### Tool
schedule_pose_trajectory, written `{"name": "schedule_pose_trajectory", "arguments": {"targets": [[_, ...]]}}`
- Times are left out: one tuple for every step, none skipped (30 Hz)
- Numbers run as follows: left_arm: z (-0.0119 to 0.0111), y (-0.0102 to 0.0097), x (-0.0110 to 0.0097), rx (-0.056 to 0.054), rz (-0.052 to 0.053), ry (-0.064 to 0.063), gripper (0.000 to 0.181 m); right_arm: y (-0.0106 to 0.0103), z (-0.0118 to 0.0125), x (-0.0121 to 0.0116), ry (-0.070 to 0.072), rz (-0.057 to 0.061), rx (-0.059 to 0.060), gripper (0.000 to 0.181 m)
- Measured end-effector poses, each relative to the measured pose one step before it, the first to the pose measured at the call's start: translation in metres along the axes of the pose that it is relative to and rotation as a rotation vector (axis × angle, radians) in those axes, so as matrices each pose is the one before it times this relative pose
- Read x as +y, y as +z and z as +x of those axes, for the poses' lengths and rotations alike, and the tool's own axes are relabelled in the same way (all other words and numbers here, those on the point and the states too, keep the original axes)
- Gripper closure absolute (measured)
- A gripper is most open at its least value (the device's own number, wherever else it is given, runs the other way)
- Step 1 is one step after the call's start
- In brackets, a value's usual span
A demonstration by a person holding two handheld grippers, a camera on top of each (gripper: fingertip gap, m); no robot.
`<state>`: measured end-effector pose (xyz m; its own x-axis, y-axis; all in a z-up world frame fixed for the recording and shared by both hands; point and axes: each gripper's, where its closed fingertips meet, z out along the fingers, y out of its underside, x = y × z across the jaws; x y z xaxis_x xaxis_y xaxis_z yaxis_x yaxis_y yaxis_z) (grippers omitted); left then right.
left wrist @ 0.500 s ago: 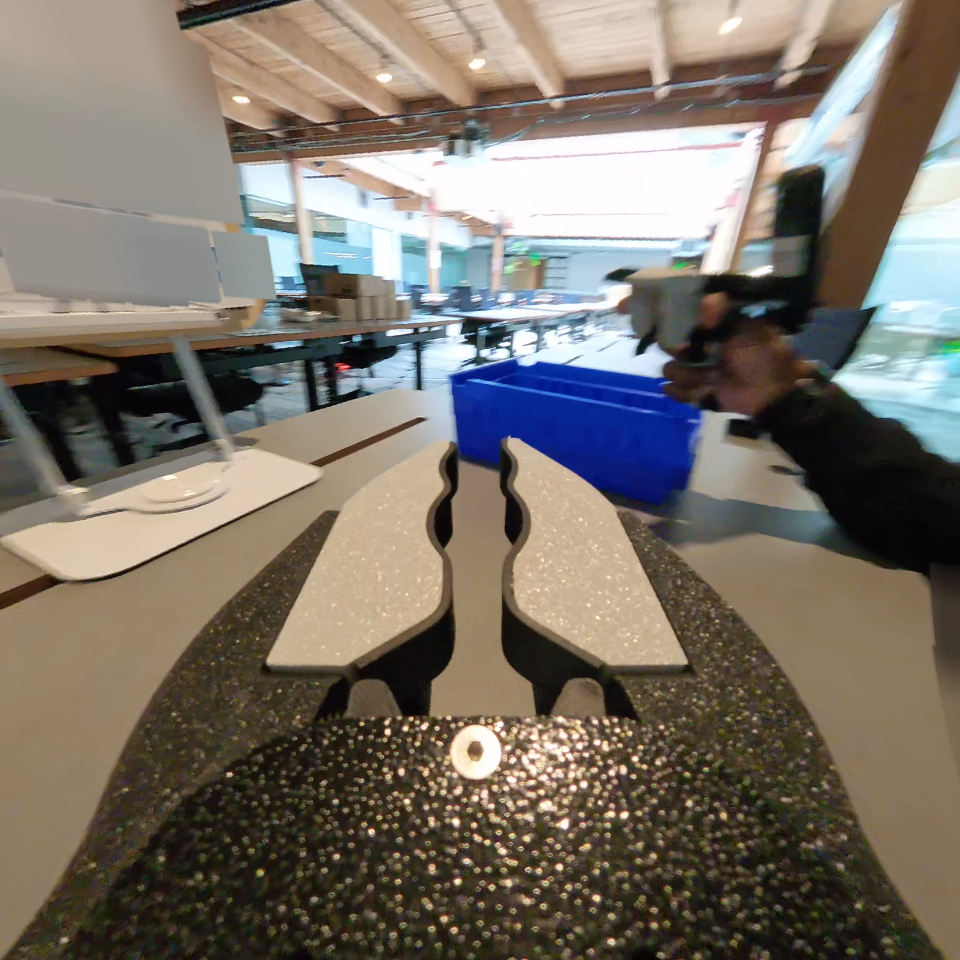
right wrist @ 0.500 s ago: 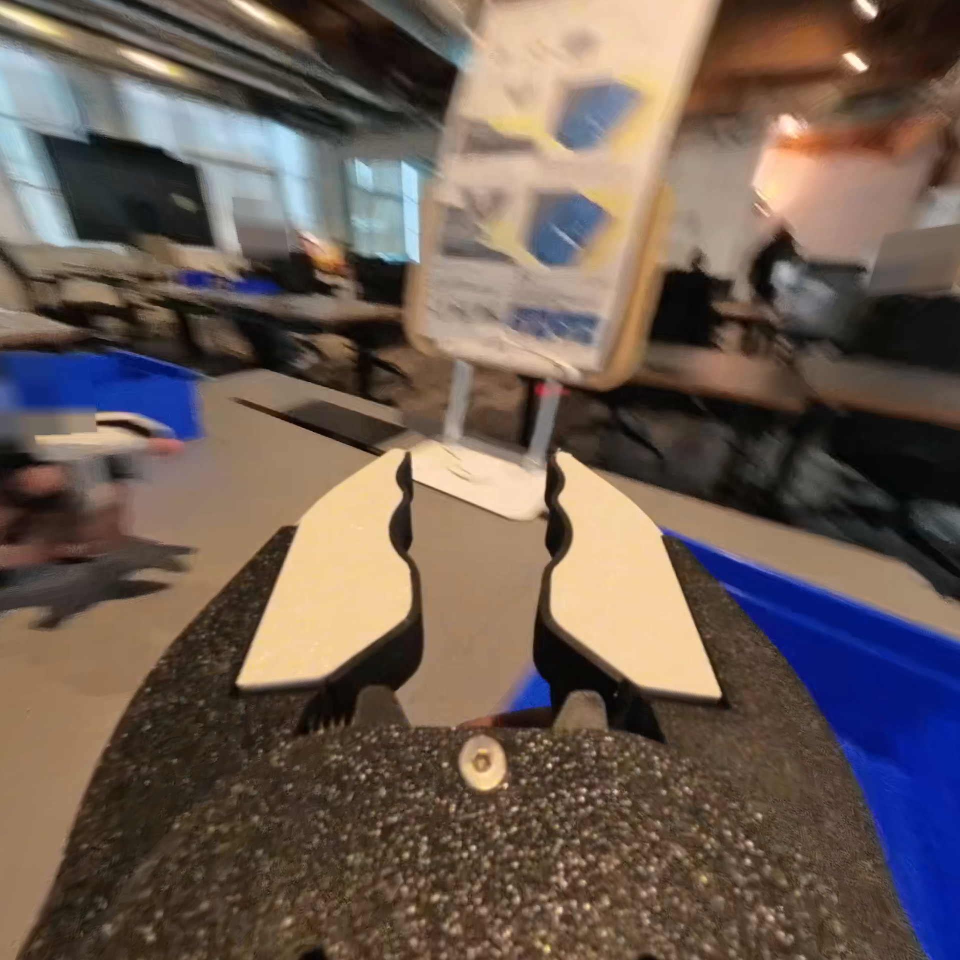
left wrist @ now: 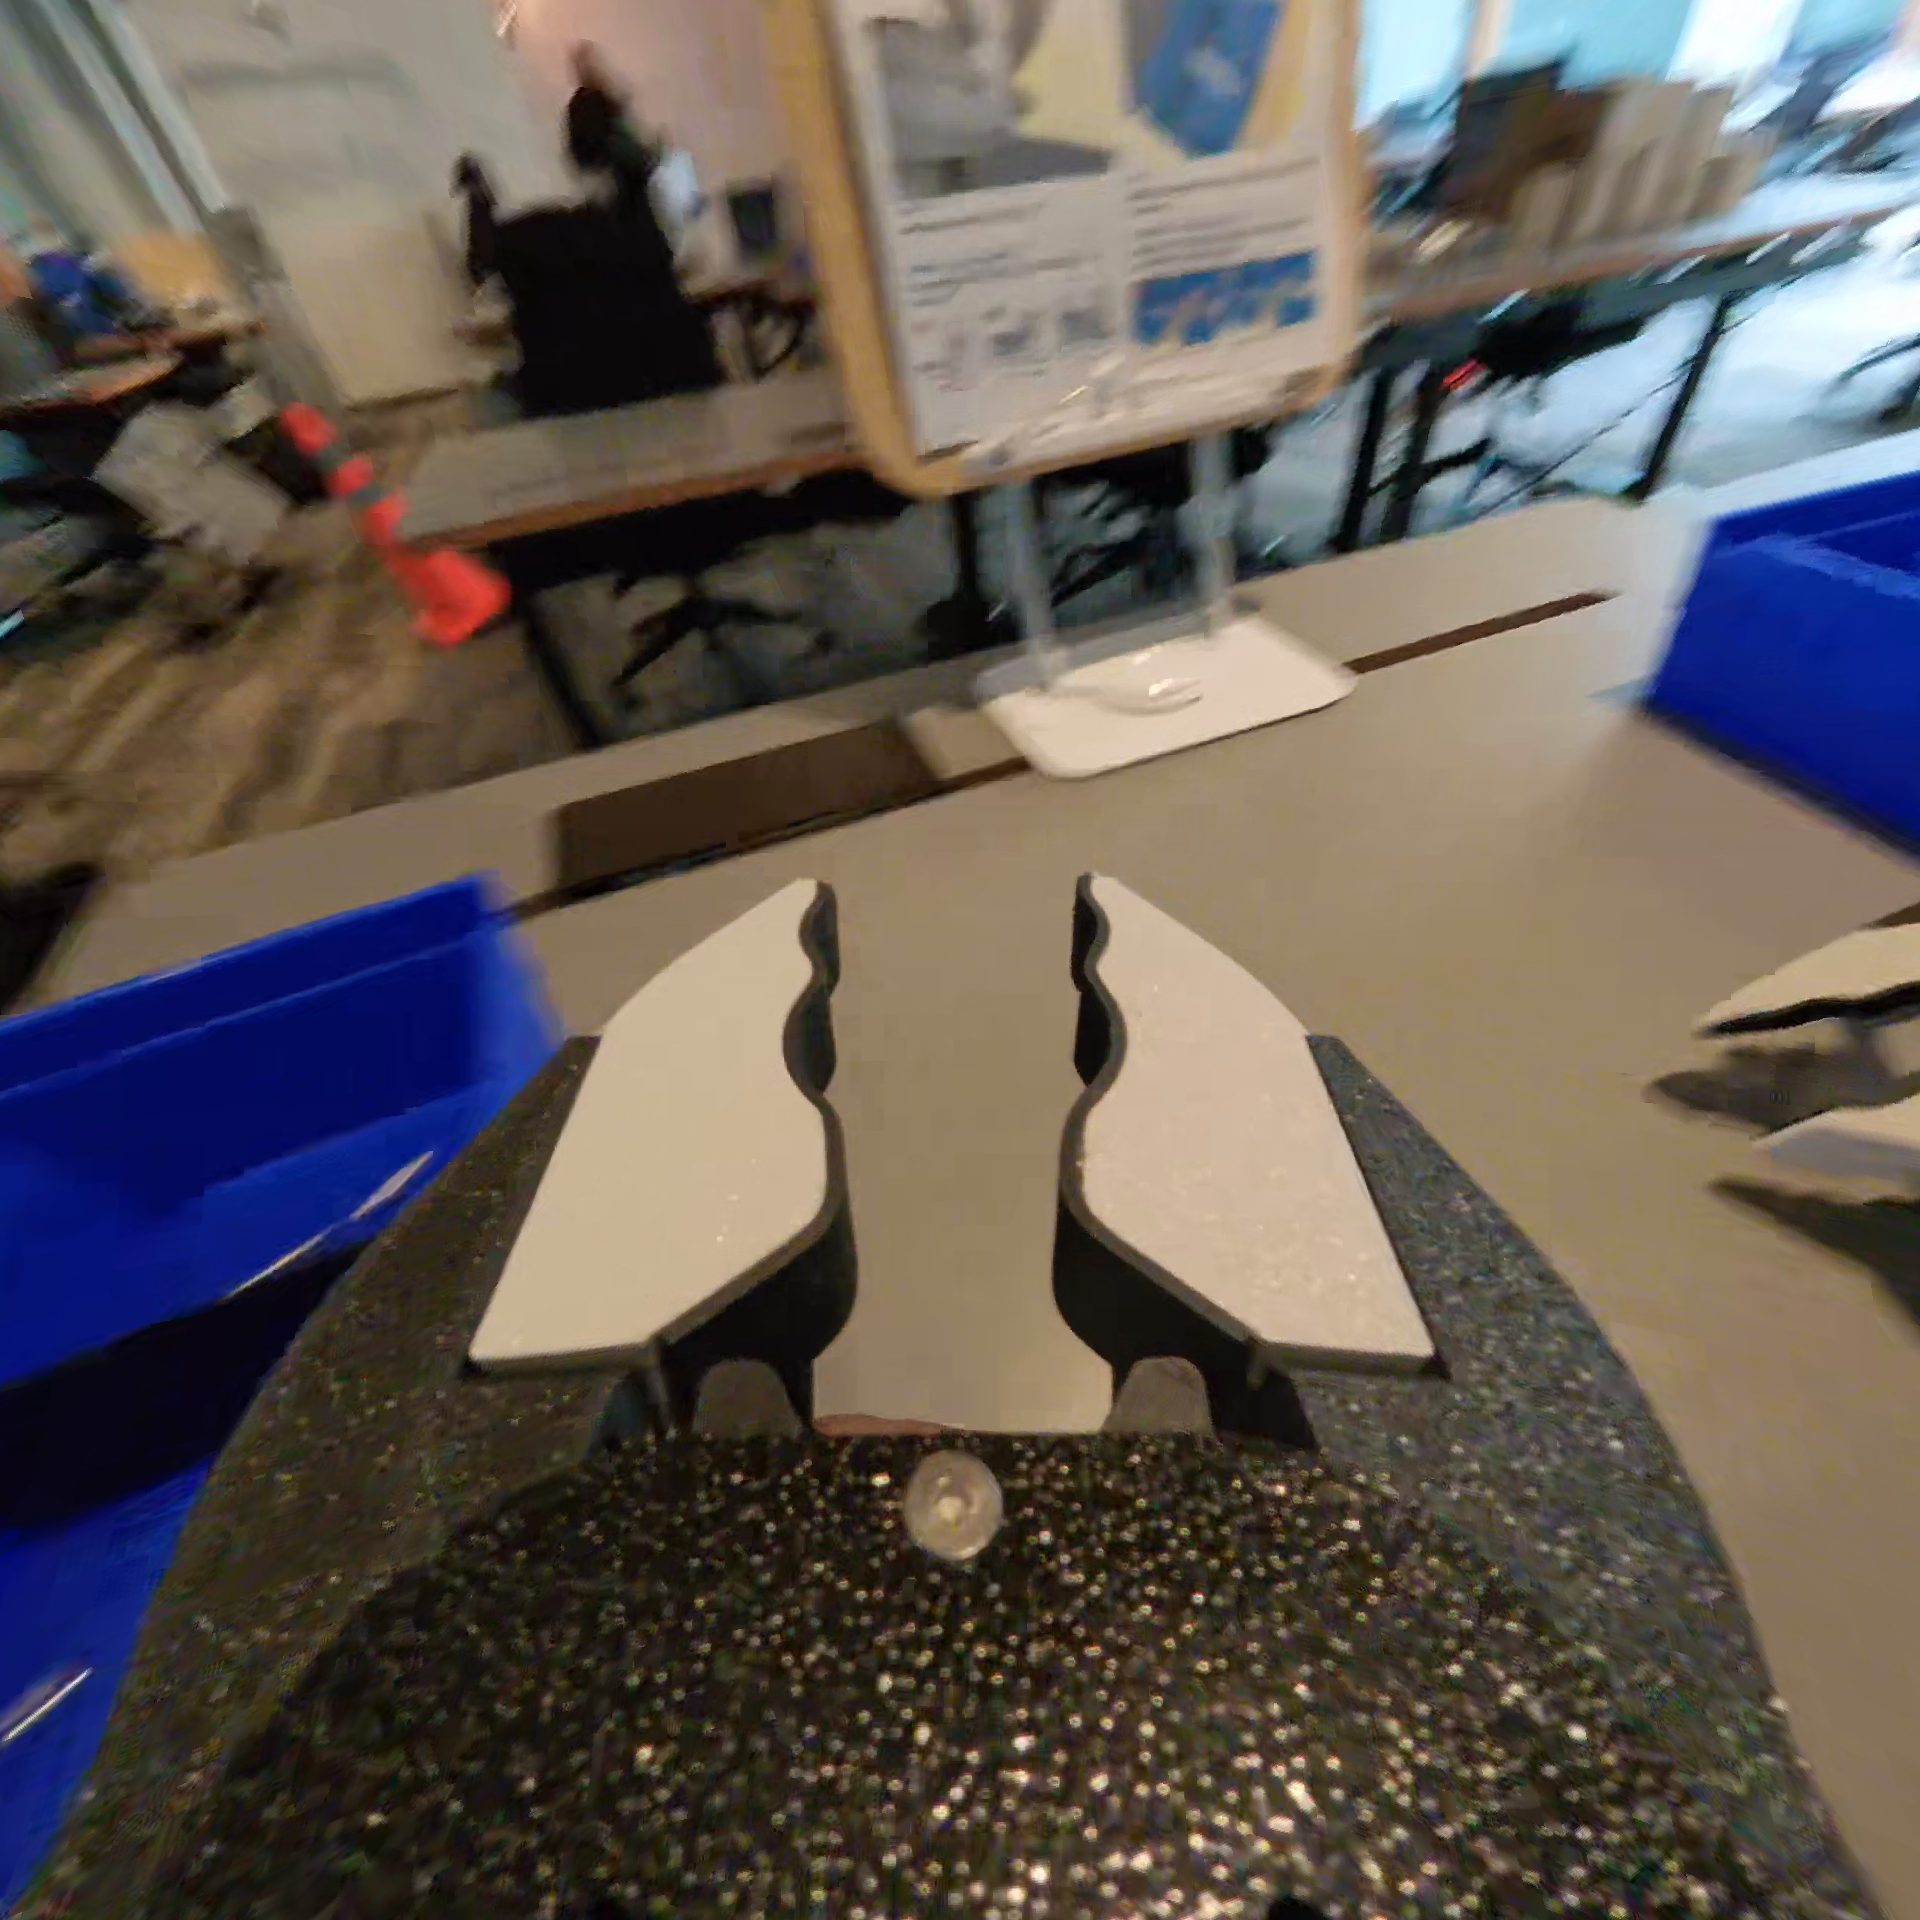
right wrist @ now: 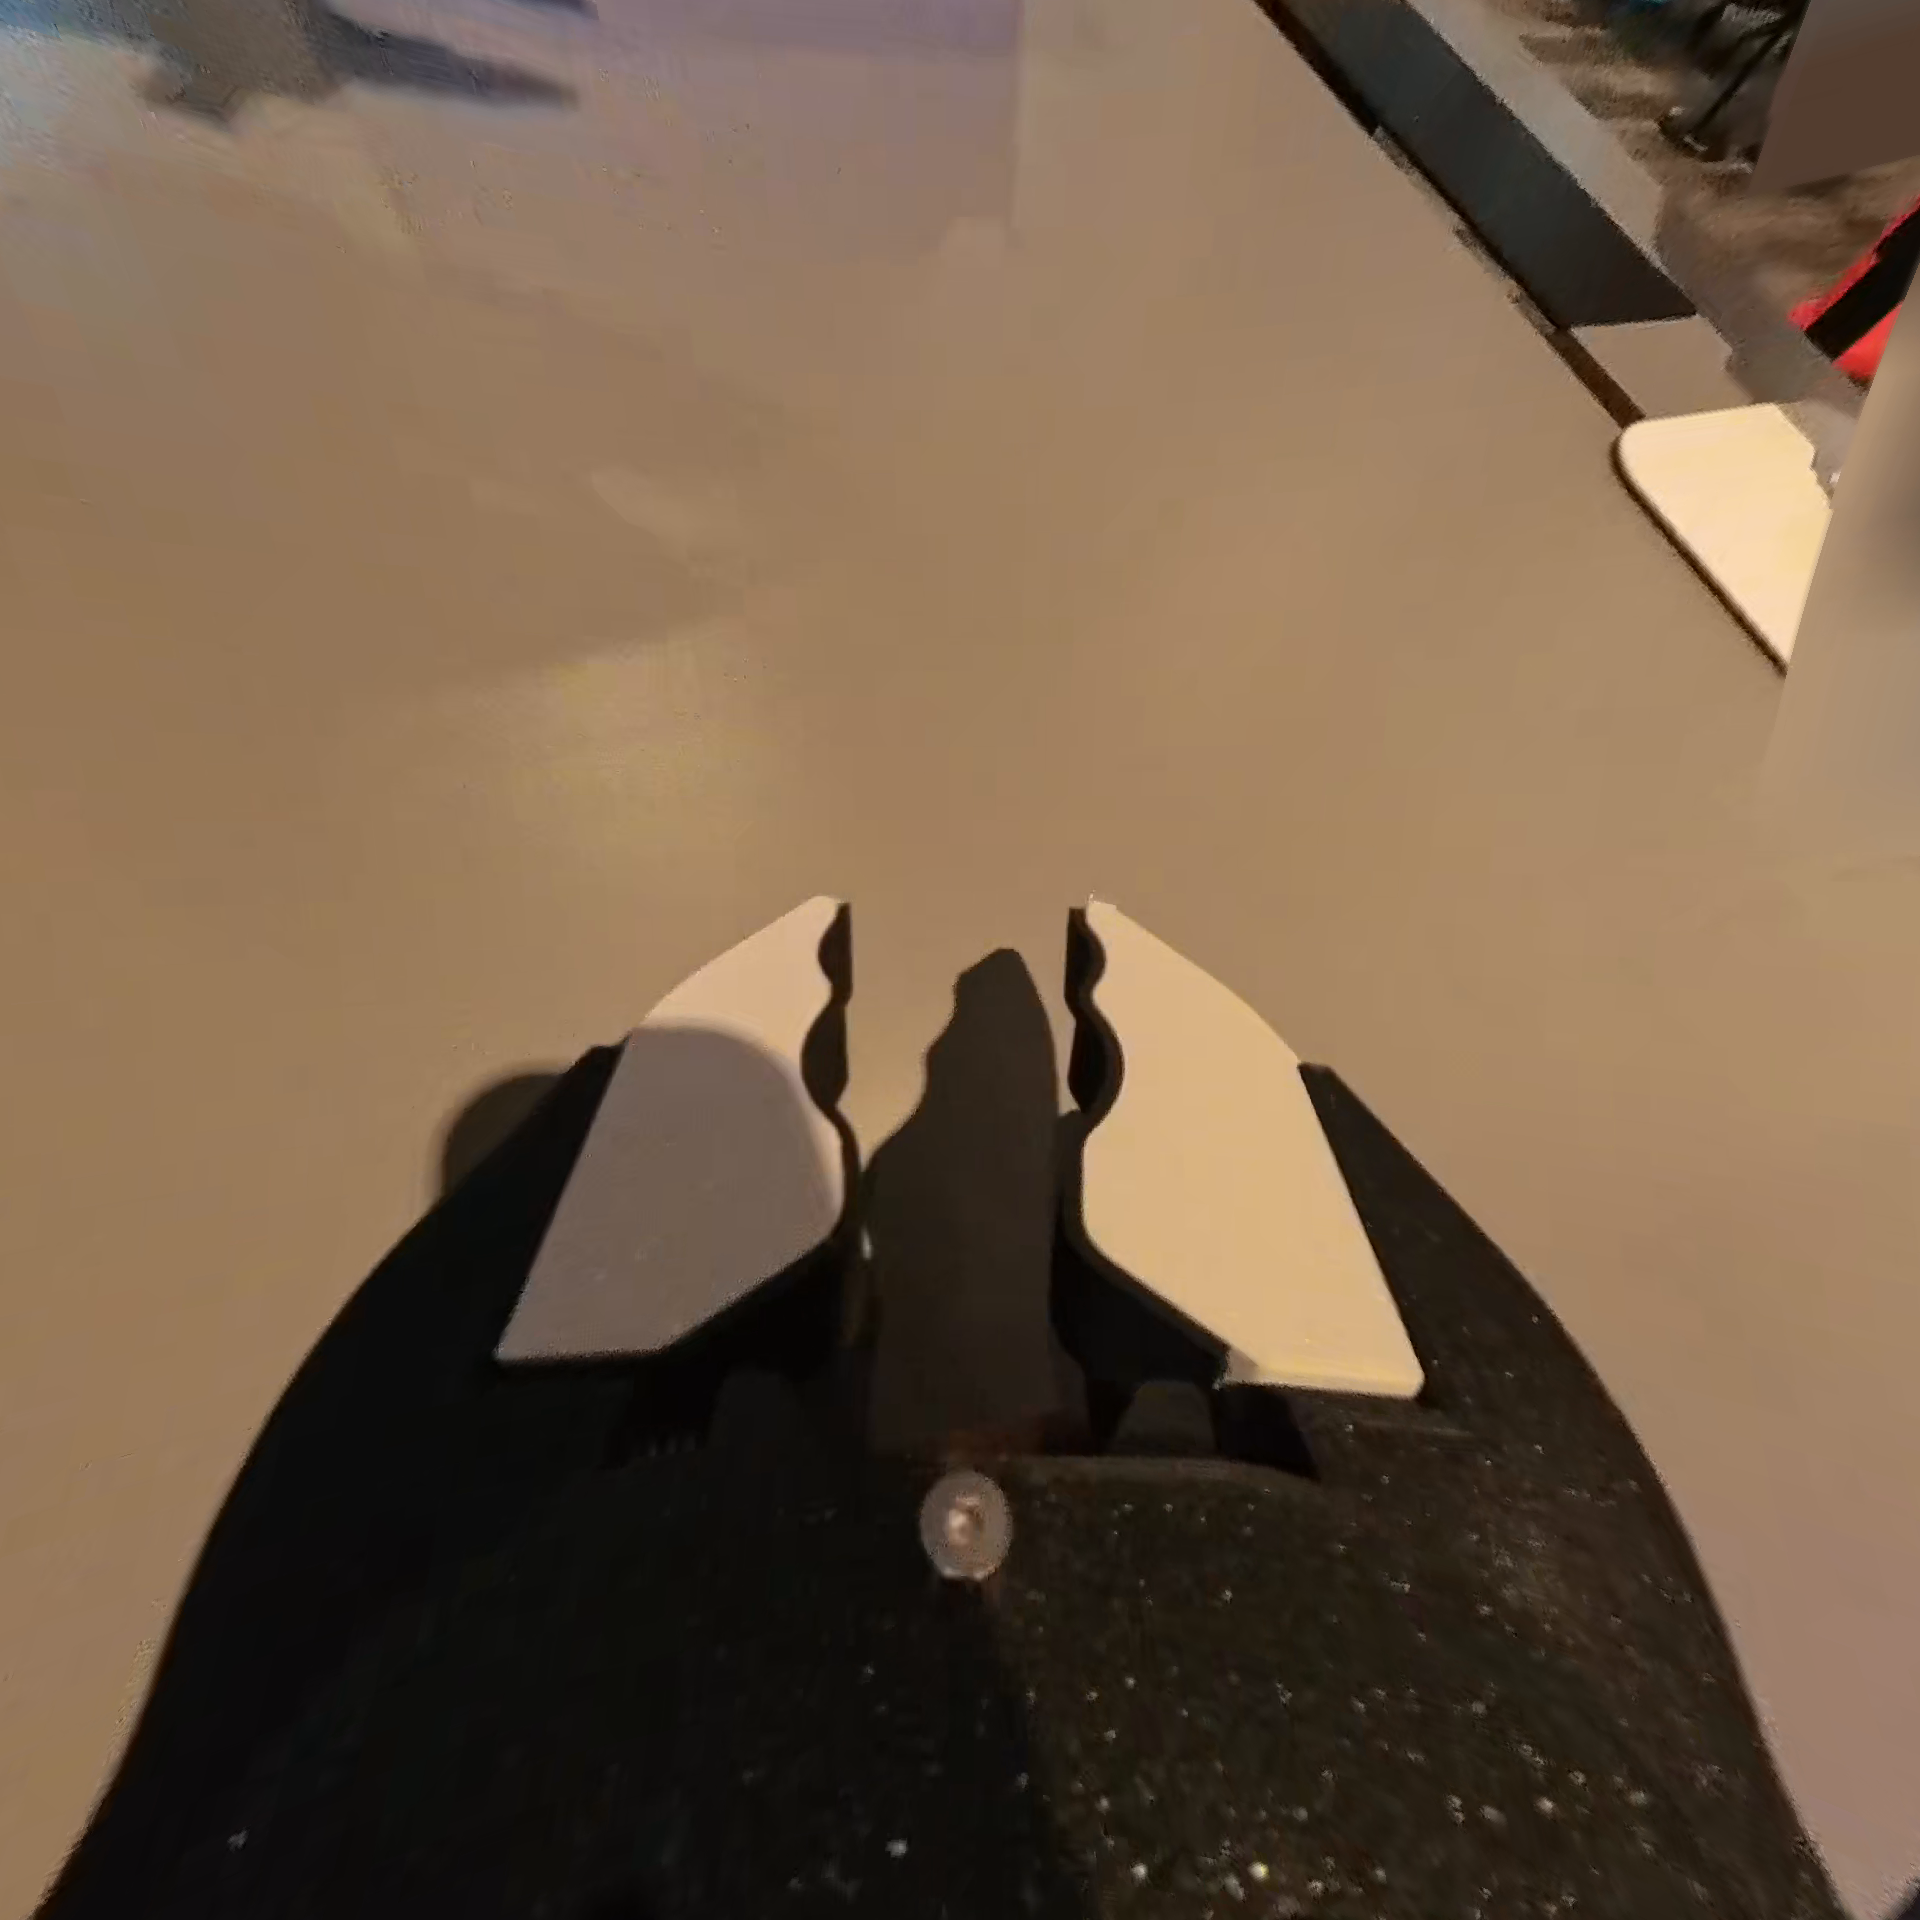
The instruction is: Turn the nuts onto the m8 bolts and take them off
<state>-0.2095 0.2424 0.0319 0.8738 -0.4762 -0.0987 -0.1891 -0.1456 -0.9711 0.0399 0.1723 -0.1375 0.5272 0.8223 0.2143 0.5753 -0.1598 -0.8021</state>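
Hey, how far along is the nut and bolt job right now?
Nothing looks done: no nut or bolt shows in either view. Nothing is in hand either. The left tongs are open and empty over the grey table, between two blue bins. The right tongs are open and empty, pointed down at bare tabletop. Left to do: fetching a bolt and nut, threading on, then unthreading.
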Motion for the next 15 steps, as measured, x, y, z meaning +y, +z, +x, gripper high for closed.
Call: {"name": "schedule_pose_trajectory", "arguments": {"targets": [[-0.03153,-0.02025,0.00134,-0.0617,-0.0755,0.0036,0.138,-0.00007,0.00035,0.00117,0.0101,-0.0053,-0.0049,0.141],[-0.03245,-0.01735,0.00630,-0.0627,-0.0903,0.0162,0.138,-0.00004,0.00033,0.00029,0.0059,-0.0014,-0.0026,0.141],[-0.03361,-0.01143,0.01480,-0.0690,-0.1185,0.0278,0.141,0.00012,-0.00008,0.00000,0.0013,-0.0007,-0.0007,0.141],[-0.03157,-0.00250,0.02407,-0.0545,-0.1523,0.0221,0.142,0.00056,-0.00037,0.00055,-0.0038,-0.0057,-0.0007,0.141],[-0.02445,0.00759,0.02821,-0.0139,-0.1624,0.0015,0.142,0.00100,-0.00097,0.00086,-0.0080,-0.0098,-0.0018,0.141],[-0.01733,0.01549,0.02625,0.0182,-0.1498,-0.0121,0.140,0.00111,-0.00133,0.00096,-0.0110,-0.0111,-0.0024,0.141],[-0.01328,0.01969,0.01999,0.0199,-0.1272,-0.0141,0.139,0.00116,-0.00137,0.00087,-0.0128,-0.0106,-0.0009,0.141],[-0.00762,0.02042,0.01284,0.0258,-0.0968,-0.0055,0.137,0.00077,-0.00146,0.00081,-0.0141,-0.0091,-0.0005,0.140],[-0.00230,0.01791,0.00590,0.0306,-0.0589,-0.0022,0.136,0.00058,-0.00138,0.00061,-0.0141,-0.0068,0.0000,0.140],[-0.00033,0.01438,0.00047,0.0196,-0.0281,-0.0023,0.135,0.00033,-0.00115,0.00055,-0.0126,-0.0046,0.0012,0.141],[0.00017,0.01147,-0.00178,0.0106,-0.0170,-0.0022,0.135,0.00011,-0.00085,0.00037,-0.0097,-0.0031,0.0007,0.140],[0.00059,0.00903,-0.00174,0.0085,-0.0166,-0.0071,0.135,0.00015,-0.00051,0.00023,-0.0052,-0.0019,0.0001,0.141],[0.00010,0.00690,-0.00250,0.0036,-0.0110,-0.0089,0.135,-0.00001,0.00005,0.00021,0.0001,-0.0010,0.0007,0.141],[0.00075,0.00539,-0.00380,0.0079,0.0006,-0.0083,0.135,0.00005,0.00034,0.00010,0.0036,-0.0004,-0.0006,0.141],[0.00126,0.00506,-0.00274,0.0135,-0.0036,-0.0089,0.135,-0.00003,0.00017,0.00004,0.0050,0.0003,-0.0027,0.141]]}}
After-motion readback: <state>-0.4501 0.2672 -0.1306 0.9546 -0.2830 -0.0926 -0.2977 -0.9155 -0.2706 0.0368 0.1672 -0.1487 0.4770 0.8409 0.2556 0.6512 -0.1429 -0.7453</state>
